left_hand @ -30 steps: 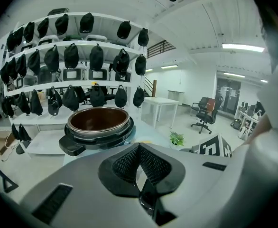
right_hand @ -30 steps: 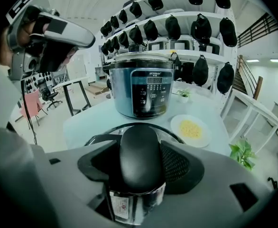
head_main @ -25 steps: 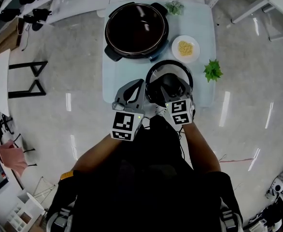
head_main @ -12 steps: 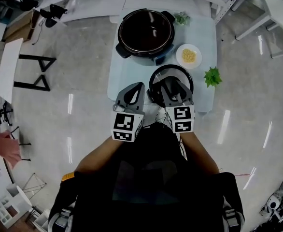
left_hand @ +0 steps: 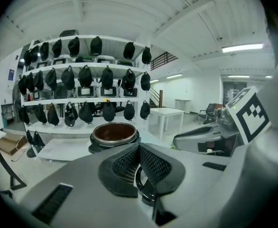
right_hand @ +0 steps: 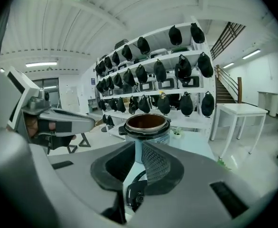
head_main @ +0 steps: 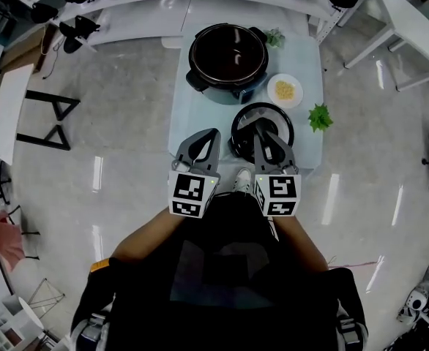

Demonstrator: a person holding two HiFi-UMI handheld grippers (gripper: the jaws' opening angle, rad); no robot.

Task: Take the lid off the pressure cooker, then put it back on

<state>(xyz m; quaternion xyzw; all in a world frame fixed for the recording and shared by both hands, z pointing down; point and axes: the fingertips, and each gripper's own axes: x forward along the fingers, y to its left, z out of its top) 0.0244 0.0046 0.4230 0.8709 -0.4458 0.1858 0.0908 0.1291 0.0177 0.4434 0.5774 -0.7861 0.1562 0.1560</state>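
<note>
The open pressure cooker (head_main: 225,53) stands at the far end of a small pale table (head_main: 200,115), its dark pot empty; it also shows in the left gripper view (left_hand: 114,133) and the right gripper view (right_hand: 147,123). Its black-rimmed lid (head_main: 273,123) lies flat on the table's near right part. Held above the lid's near side, my right gripper (head_main: 260,134) (right_hand: 138,144) is closing, a narrow gap left and nothing between its fingers. My left gripper (head_main: 213,132) (left_hand: 139,146) hovers to the lid's left, shut and empty.
A white plate of yellow kernels (head_main: 285,90) sits right of the cooker. One small green plant (head_main: 319,115) stands at the table's right edge, another (head_main: 274,37) behind the cooker. Shelves of dark helmets (left_hand: 82,80) line the far wall. Glossy floor surrounds the table.
My right gripper has risen off the lid, which stays on the table, and its jaws have narrowed. Both grippers have come up and back towards me.
</note>
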